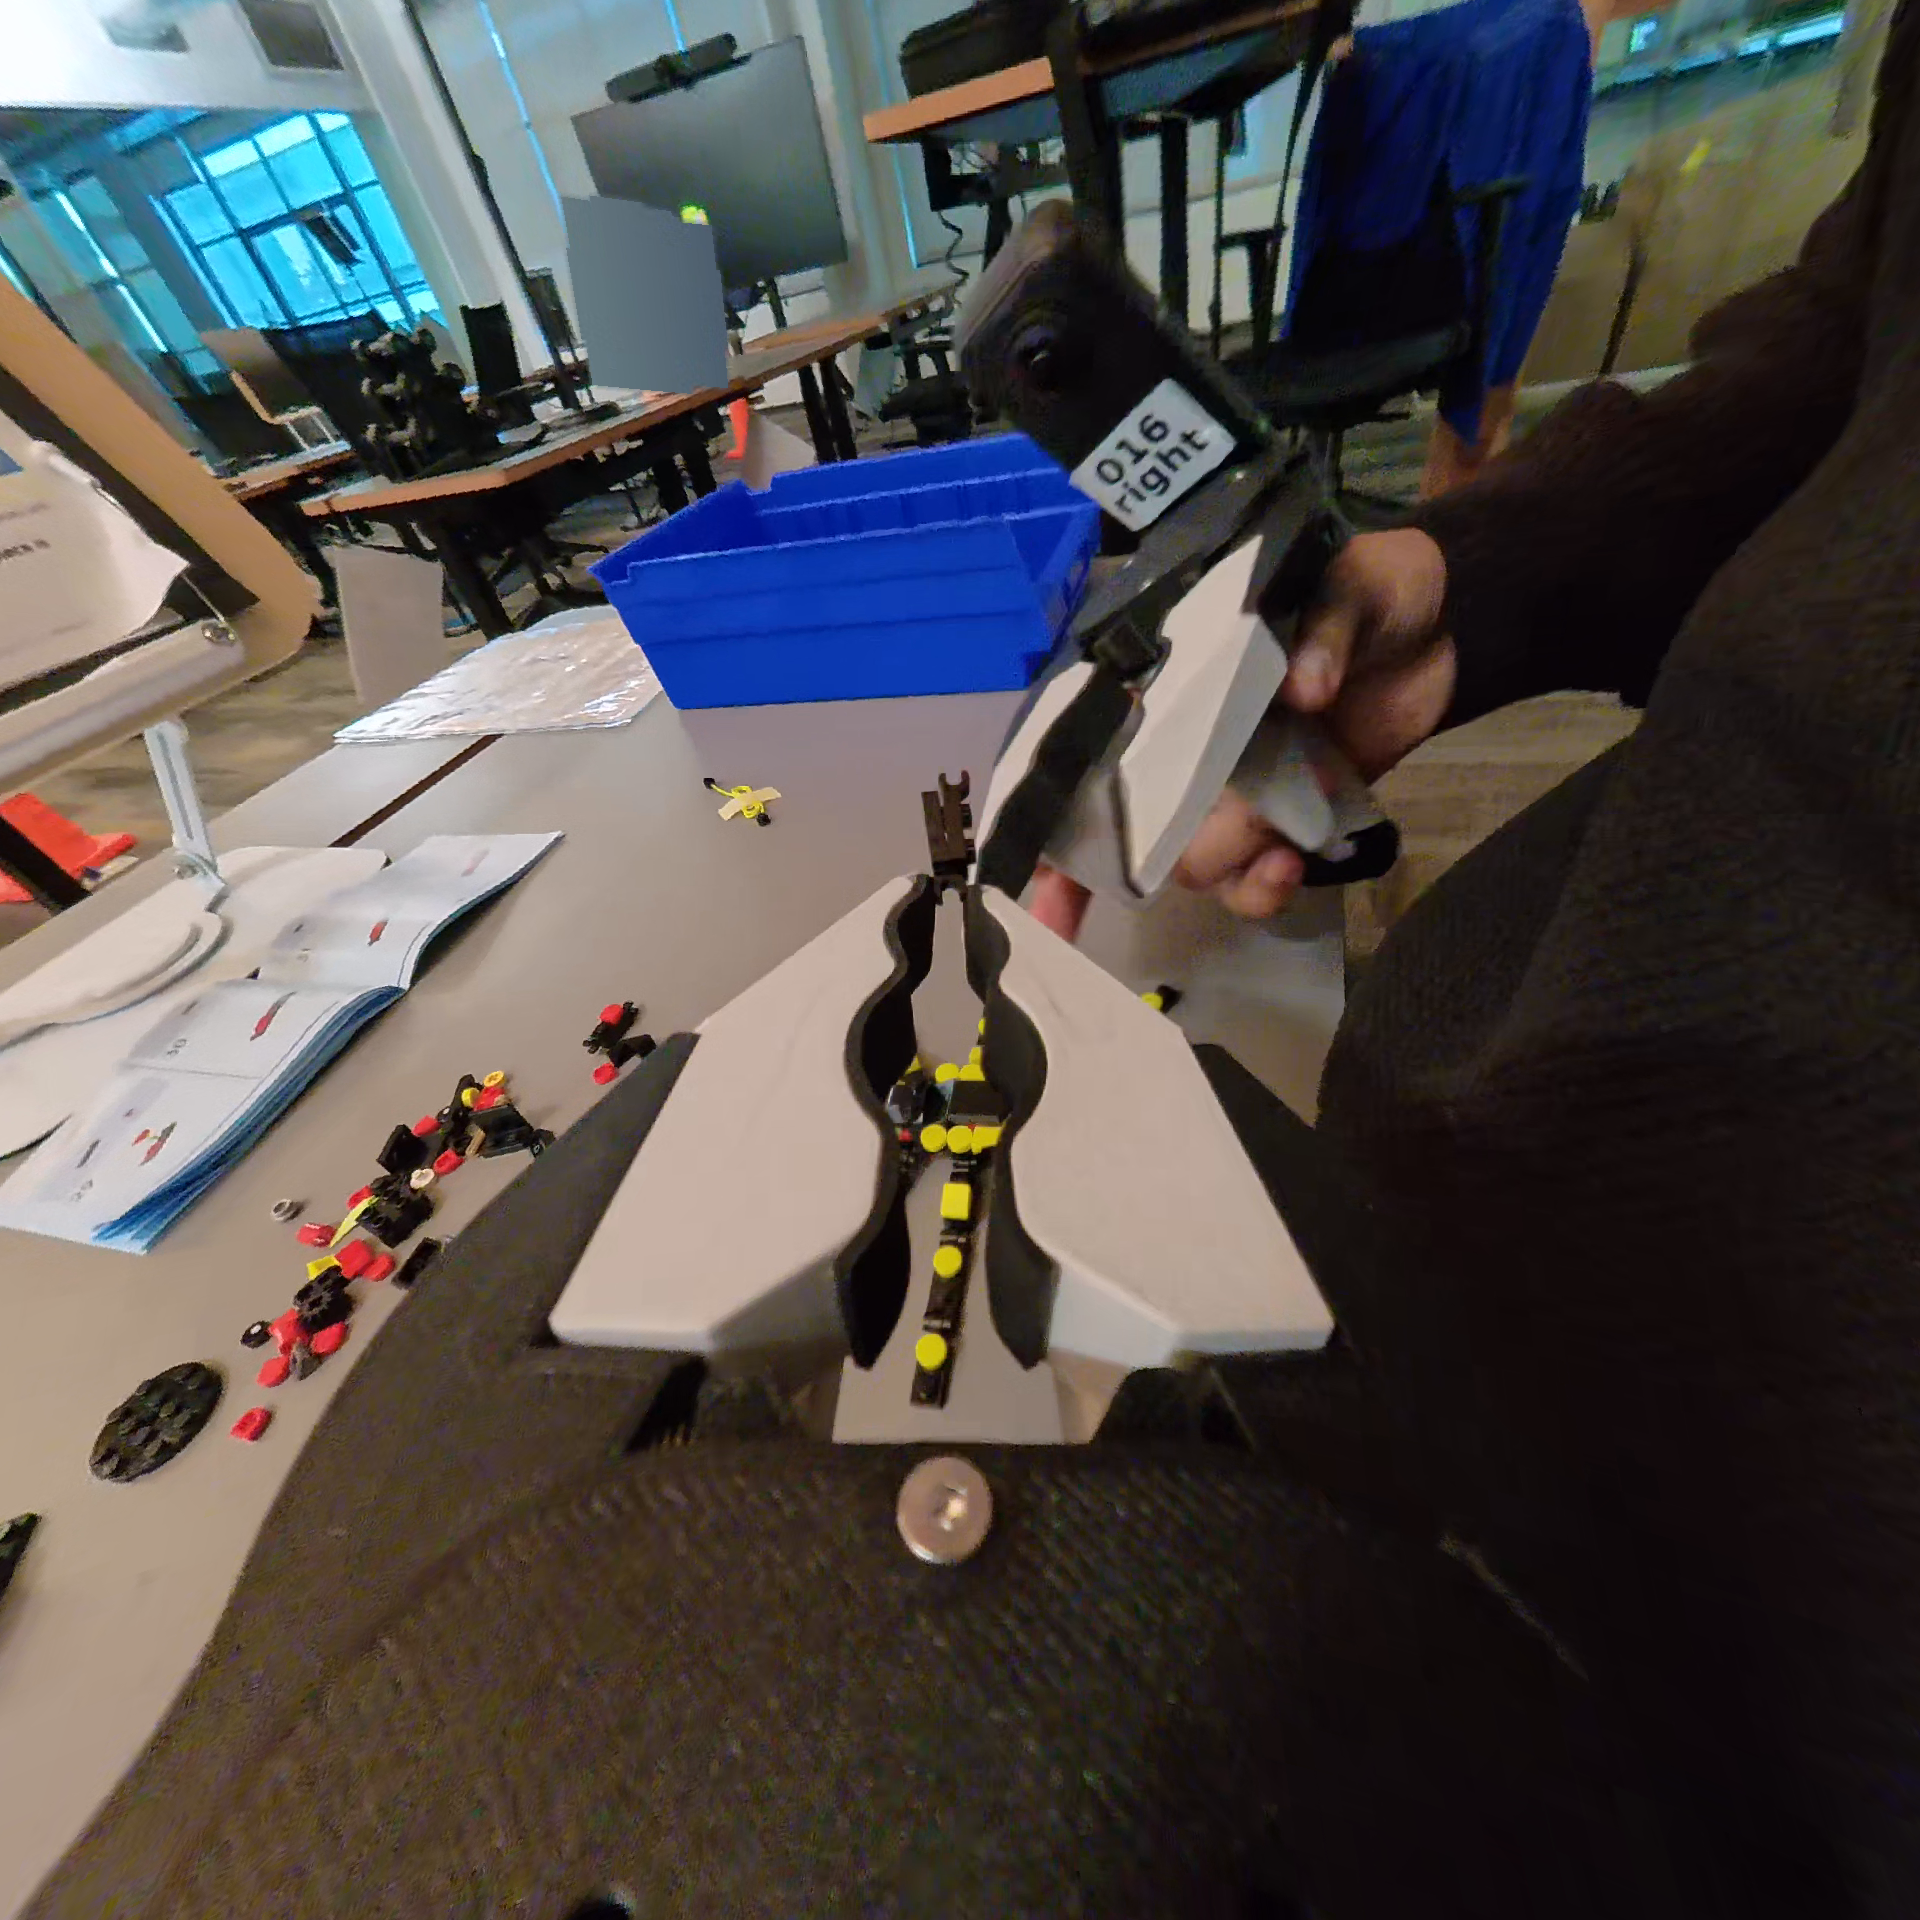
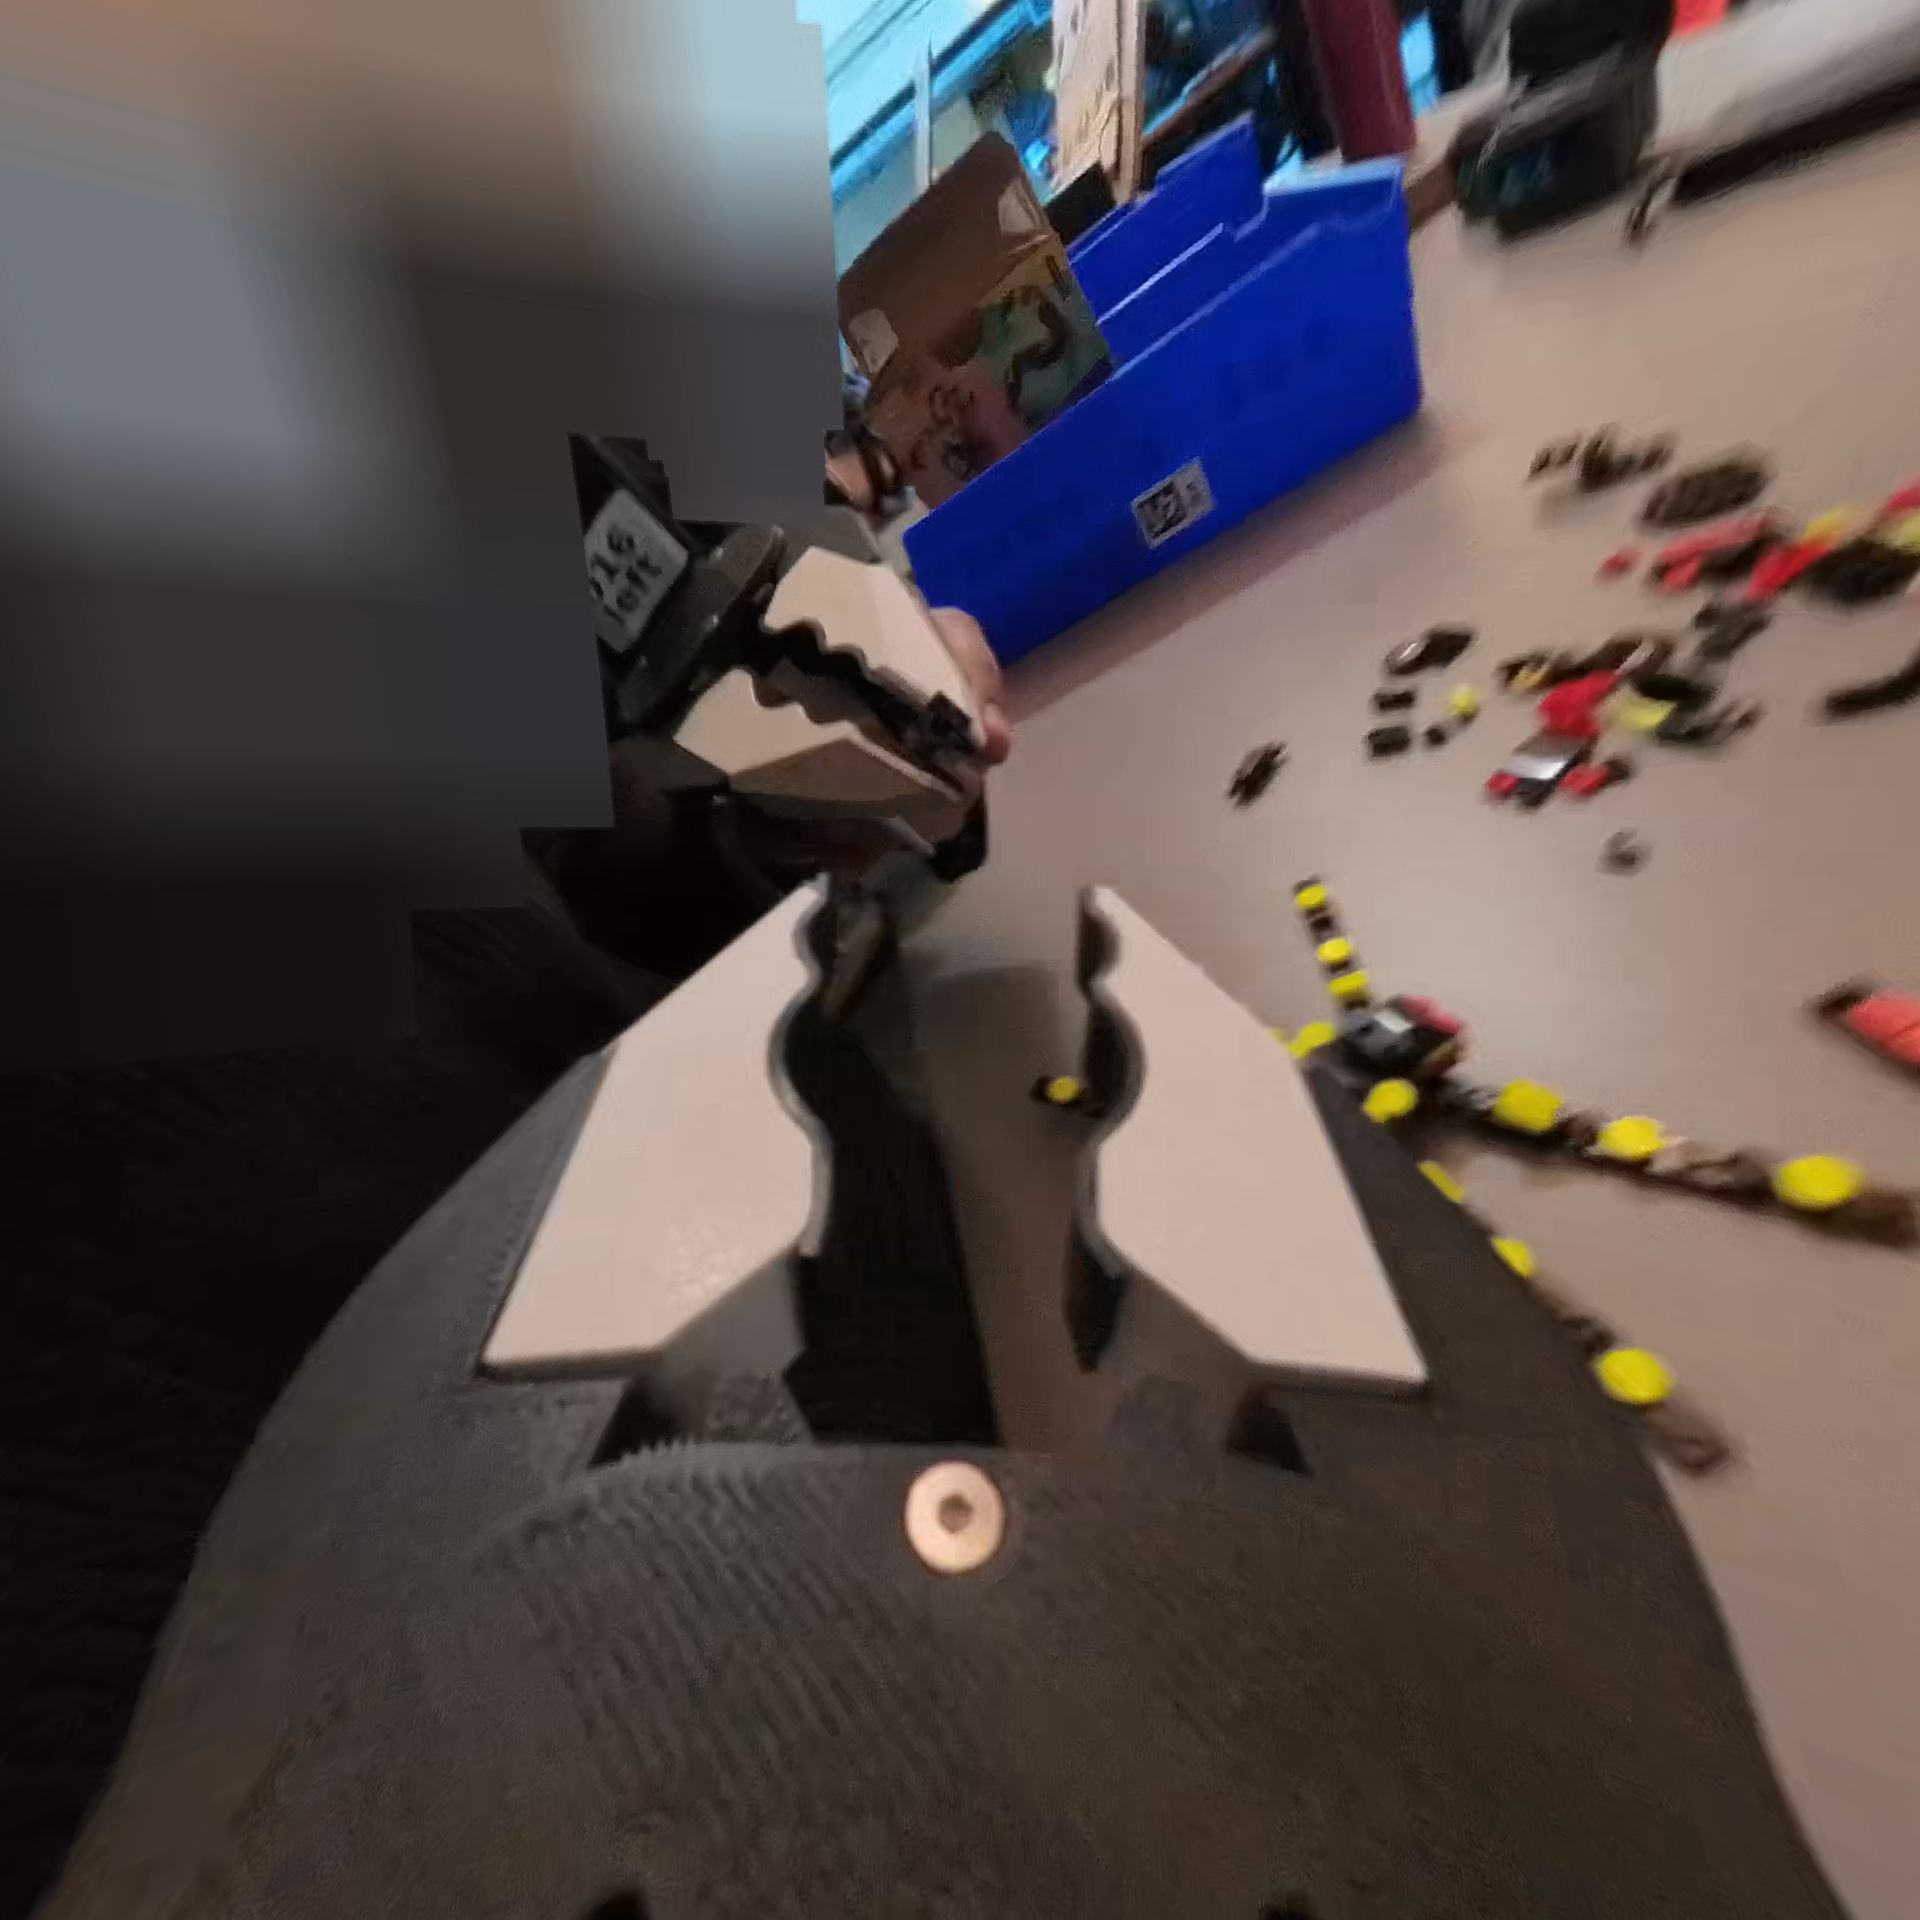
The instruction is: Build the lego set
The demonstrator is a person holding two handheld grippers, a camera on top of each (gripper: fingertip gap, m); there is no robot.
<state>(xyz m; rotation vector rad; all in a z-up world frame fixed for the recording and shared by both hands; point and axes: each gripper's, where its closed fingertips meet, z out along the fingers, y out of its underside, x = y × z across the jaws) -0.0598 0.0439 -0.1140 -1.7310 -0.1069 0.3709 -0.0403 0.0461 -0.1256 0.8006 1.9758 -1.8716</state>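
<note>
The grey tabletop (image 1: pixel 644 894) is carrying everything. A blue plastic bin (image 1: pixel 862 582) is sitting toward its far edge, and an open instruction booklet (image 1: pixel 270 1029) is lying near its left edge. Between the booklet and the near edge, a scatter of loose red, black and yellow lego pieces (image 1: pixel 416 1195) is spreading out, with a round black toothed piece (image 1: pixel 156 1418) lying apart near the left edge.

The partly built lego model (image 2: pixel 1392 1039), a black frame with arms studded with yellow round pieces, is resting on the tabletop below the left gripper and just to the right of the right gripper. It is probably light but fragile; the thin arms look likely to snap off at the joints, so holding it at the thicker centre block seems safest.

The left gripper (image 1: pixel 948 883) is pinching a small black clip piece (image 1: pixel 948 826) at its very tips, the piece sticking up past them. That piece is hard, smooth and tiny, so it is apt to twist or slip if pressed off-axis.

The right gripper (image 2: pixel 951 914) is standing with its fingers apart and holding nothing, close beside the left gripper's tips. A small yellow and black part (image 1: pixel 743 802) is lying alone near the bin.
</note>
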